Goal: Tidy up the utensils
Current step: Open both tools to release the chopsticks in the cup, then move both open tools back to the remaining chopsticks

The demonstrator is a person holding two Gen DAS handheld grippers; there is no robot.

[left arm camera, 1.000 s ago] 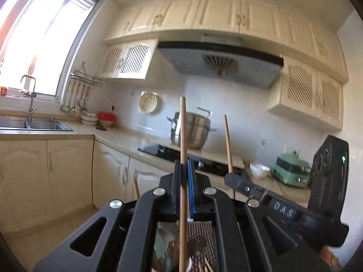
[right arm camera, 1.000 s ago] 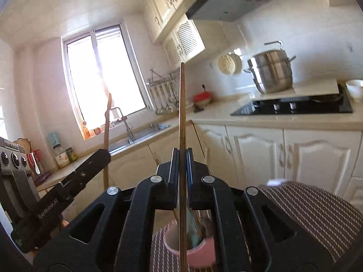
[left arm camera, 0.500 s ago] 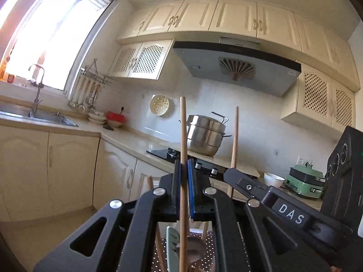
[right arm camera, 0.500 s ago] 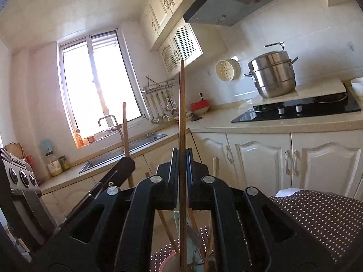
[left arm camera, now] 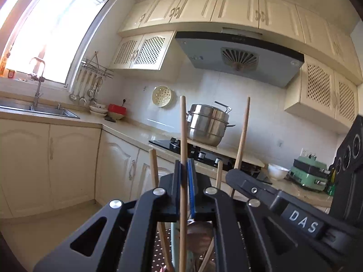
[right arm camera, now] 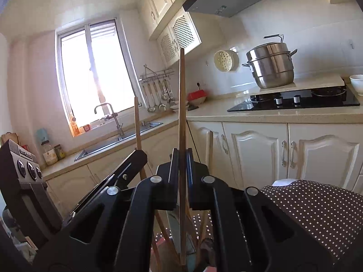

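Holding one wooden chopstick (left arm camera: 182,149) upright between the blue pads of my left hand-held gripper (left arm camera: 184,170), I am letting the jaws open: a thin gap shows on the stick's right side, and its left side lies close against the left pad. Its lower end runs down between the gripper's arms toward the utensils standing below, above a dotted cloth (left arm camera: 158,249); the container that holds them is mostly hidden here.

My right hand-held gripper (right arm camera: 182,161) is clenched on a second chopstick (right arm camera: 181,104), which stands upright through the jaws, its top well above them and its lower end reaching down among other sticks and a pale green handle (right arm camera: 173,231). The pink rim (right arm camera: 160,243) of the holder shows just left of them, on the dotted cloth.

Each gripper appears in the other's view, so they sit close side by side, each with its stick over the same cluster of utensils.
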